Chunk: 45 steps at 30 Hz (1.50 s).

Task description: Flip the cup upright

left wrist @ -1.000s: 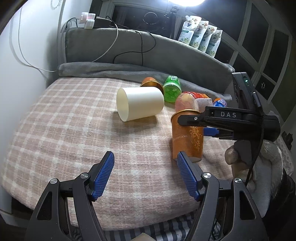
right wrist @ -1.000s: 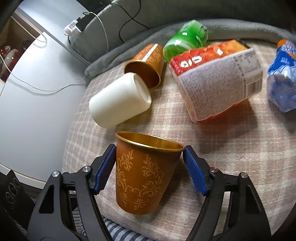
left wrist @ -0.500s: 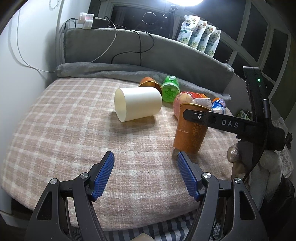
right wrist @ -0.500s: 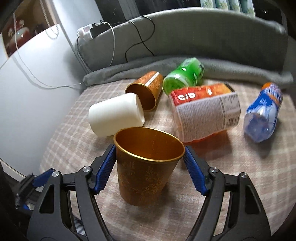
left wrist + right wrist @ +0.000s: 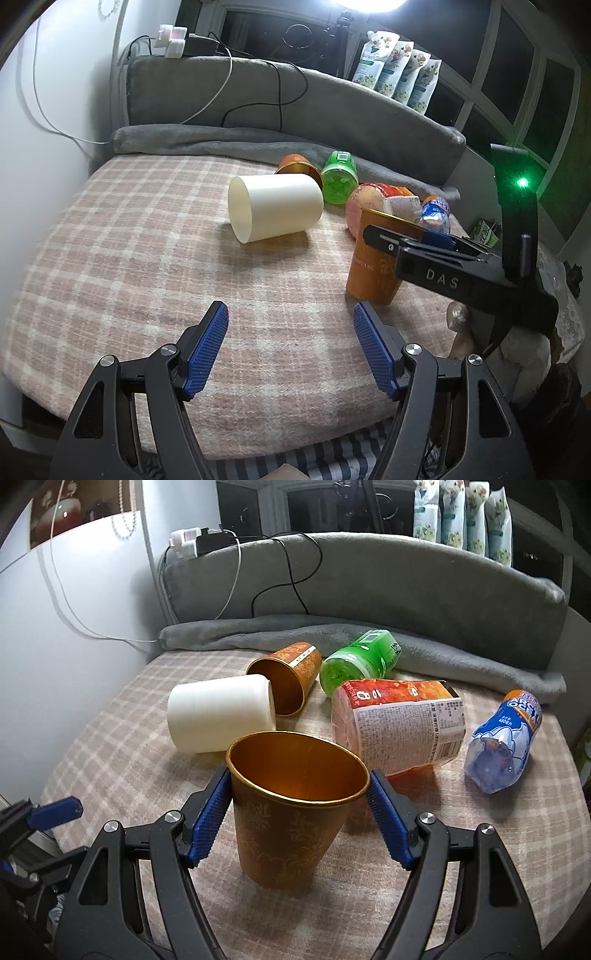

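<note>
An orange-gold patterned cup stands upright on the plaid blanket, mouth up, between the pads of my right gripper, which is shut on its rim. The same cup shows in the left wrist view with the right gripper clamped around it. A white cup lies on its side. A second orange cup lies on its side behind it. My left gripper is open and empty, low over the blanket's front.
A green bottle, an orange-labelled jar and a blue-labelled bottle lie on the blanket. A grey cushion with cables backs the bed. A white wall is at left.
The right gripper tilted the orange cup from leaning to standing upright on the blanket and still holds it. The left gripper stayed open and nearly still.
</note>
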Available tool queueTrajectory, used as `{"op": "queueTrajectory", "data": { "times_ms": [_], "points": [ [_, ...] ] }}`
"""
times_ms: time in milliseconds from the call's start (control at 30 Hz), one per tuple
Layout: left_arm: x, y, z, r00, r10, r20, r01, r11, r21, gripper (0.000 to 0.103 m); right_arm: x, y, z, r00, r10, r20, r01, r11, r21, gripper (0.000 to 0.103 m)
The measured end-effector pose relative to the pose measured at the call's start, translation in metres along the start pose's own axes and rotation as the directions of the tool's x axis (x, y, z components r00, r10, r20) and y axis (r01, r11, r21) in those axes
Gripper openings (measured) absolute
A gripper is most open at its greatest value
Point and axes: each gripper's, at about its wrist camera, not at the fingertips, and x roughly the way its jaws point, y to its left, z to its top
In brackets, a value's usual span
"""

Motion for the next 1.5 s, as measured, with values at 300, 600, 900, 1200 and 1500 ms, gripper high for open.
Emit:
{"op": "queueTrajectory", "data": {
  "times_ms": [300,600,900,1200,1500],
  "points": [
    [-0.003,-0.001,0.001,1.0,0.001,0.009,-0.001,1.0,0.002,0.07,-0.005,0.002,-0.015,0.999,0.028,-0.015,-0.028,1.0,-0.001,0.076],
    [-0.005,-0.006,0.001,1.0,-0.002,0.015,0.002,1.0,0.014,0.07,-0.009,0.0,-0.019,0.999,0.04,-0.012,-0.04,0.999,0.005,0.076],
    [-0.007,-0.007,0.001,1.0,0.001,0.018,-0.001,1.0,0.018,0.07,-0.018,-0.002,-0.018,0.998,0.062,0.026,-0.063,0.997,0.033,0.091],
    [-0.013,-0.011,0.003,0.999,0.009,0.043,-0.011,0.999,0.041,0.07,-0.039,-0.004,-0.021,0.997,0.061,0.055,-0.063,0.998,0.028,0.091],
    [-0.021,-0.017,0.006,0.996,0.015,0.092,-0.02,0.998,0.051,0.07,-0.085,-0.011,-0.037,0.991,0.028,0.13,-0.035,0.998,0.054,0.091]
  ]
}}
